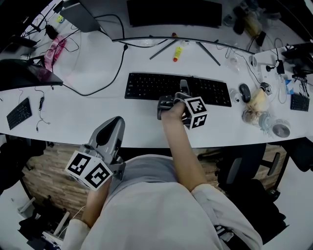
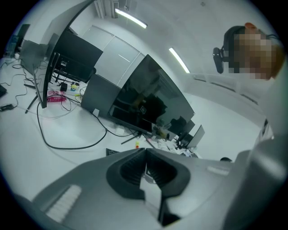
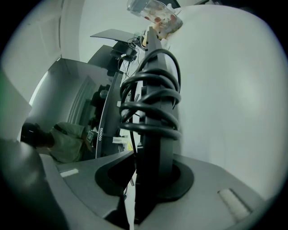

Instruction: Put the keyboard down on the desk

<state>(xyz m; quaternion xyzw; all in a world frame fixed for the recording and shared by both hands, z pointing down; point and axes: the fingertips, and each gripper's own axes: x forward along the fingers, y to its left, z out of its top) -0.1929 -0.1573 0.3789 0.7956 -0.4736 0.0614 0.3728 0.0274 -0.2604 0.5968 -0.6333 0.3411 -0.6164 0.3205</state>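
The black keyboard [image 1: 146,85] lies flat across the middle of the white desk [image 1: 98,112]. My right gripper [image 1: 182,92] reaches over its front edge near the middle. In the right gripper view the keyboard [image 3: 155,148] stands edge-on between the jaws, with its coiled cable [image 3: 150,103] wound around it. A thin bright gap shows between one pad and the keyboard, so the right gripper [image 3: 144,179] is open around it. My left gripper [image 1: 115,123] hangs below the desk's front edge over the person's lap. Its pads meet with nothing between them, so the left gripper [image 2: 145,168] is shut.
A mouse [image 1: 245,92], a bag of snacks [image 1: 254,114] and a small fan [image 1: 281,129] sit to the right of the keyboard. A yellow tube [image 1: 178,51] and a monitor [image 1: 173,12] are behind it. A black cable [image 1: 98,90] loops at the left, near a small keypad [image 1: 19,113].
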